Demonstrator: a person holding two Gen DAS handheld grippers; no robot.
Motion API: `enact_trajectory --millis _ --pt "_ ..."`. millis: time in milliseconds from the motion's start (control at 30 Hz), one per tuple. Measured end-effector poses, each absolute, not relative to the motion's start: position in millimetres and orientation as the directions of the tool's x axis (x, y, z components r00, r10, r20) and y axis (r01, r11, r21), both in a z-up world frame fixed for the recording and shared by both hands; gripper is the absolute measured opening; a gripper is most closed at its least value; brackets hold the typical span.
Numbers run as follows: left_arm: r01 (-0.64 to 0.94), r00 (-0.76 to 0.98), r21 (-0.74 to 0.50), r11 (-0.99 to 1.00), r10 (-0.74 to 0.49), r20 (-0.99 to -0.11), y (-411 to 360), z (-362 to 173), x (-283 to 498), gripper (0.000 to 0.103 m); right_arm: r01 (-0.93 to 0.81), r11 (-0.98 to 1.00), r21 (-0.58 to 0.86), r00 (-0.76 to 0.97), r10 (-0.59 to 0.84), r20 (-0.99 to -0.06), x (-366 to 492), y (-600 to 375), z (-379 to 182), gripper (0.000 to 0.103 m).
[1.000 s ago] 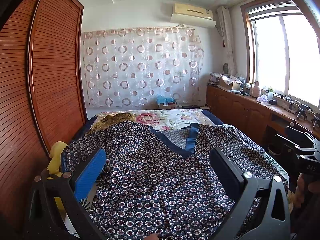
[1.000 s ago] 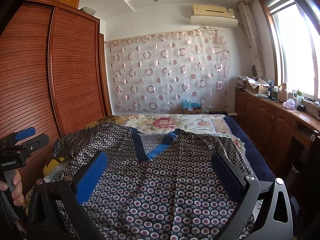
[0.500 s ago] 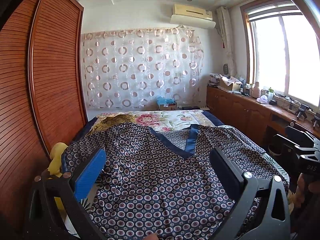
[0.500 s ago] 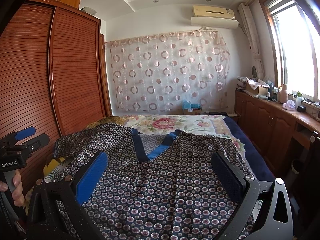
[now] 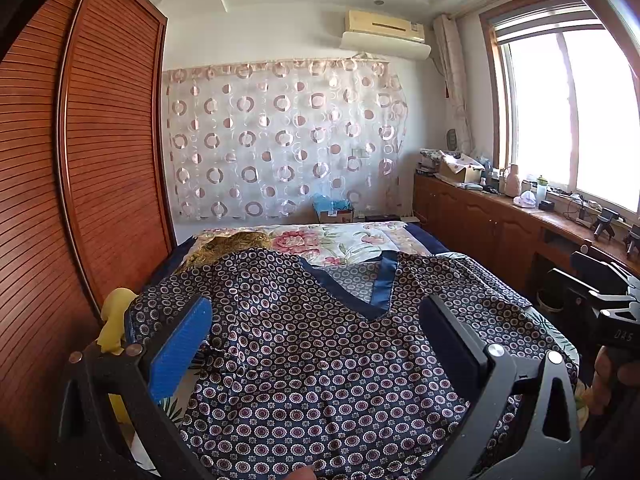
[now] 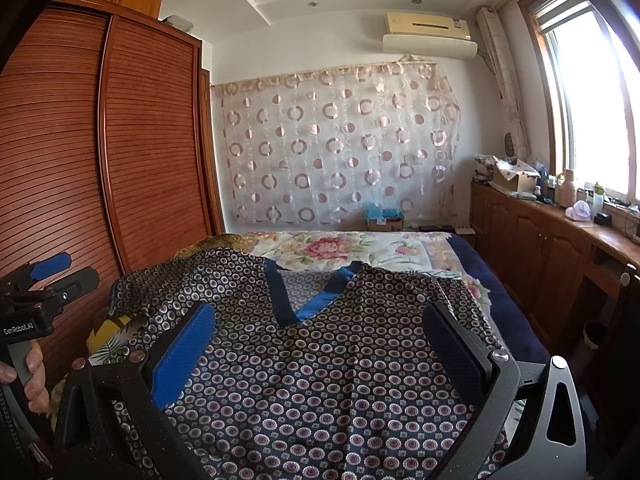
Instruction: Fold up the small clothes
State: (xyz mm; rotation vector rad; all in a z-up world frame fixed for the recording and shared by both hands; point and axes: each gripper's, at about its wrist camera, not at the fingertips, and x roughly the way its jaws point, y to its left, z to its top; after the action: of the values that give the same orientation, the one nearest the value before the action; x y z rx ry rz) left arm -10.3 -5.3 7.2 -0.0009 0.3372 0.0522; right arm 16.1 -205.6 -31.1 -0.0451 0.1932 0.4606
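**Thin, slick top spread on the bed, both grippers wide and empty**

I have the patterned top [image 5: 320,360] laid out flat on the bed [image 5: 340,240], front up, its blue-trimmed V-neck [image 5: 360,300] pointing toward me and the hem nearest my grippers. It covers most of the near half of the floral bedspread [image 6: 340,248]; one shoulder lies over something yellow-brown near the wardrobe [image 5: 80,160].

My left gripper [image 5: 316,344] hangs above the lower body of the top with its jaws set wide, nothing between them. My right gripper [image 6: 320,348] is the same: wide apart, empty, above the cloth a little to the other side.

By the sheen and the soft ripples across it, I judge the fabric thin, light and rather slippery, something satin-like. It will have no stiffness at all, so any part I lift will droop and drag the rest with it, and a loose pinch may slide off. I would take it at an edge, not mid-panel: the side seams or the shoulder points, where there is doubled cloth to bite on. The blue neck band looks the firmest part and should hold well in the pads.

I reckon one gripper at each shoulder or each side edge, closed firmly on a small gathered fold, will carry a clean fold. Pulling fast could skew the whole piece over the bedspread.
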Motion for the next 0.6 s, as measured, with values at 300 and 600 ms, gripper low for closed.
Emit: enact_trajectory --millis 300,600 --pt "-0.054 0.943 0.014 0.998 0.055 -0.327 -7.2 9.7 -11.3 0.103 -0.447 0.894 0.001 0.877 0.439 -0.192 15.3 -206.2 -31.8 0.103" --pt "-0.053 0.943 0.014 0.999 0.054 -0.327 -6.6 9.1 -11.5 0.103 -0.448 0.894 -0.001 0.877 0.440 -0.193 14.9 -206.5 -31.9 0.103"
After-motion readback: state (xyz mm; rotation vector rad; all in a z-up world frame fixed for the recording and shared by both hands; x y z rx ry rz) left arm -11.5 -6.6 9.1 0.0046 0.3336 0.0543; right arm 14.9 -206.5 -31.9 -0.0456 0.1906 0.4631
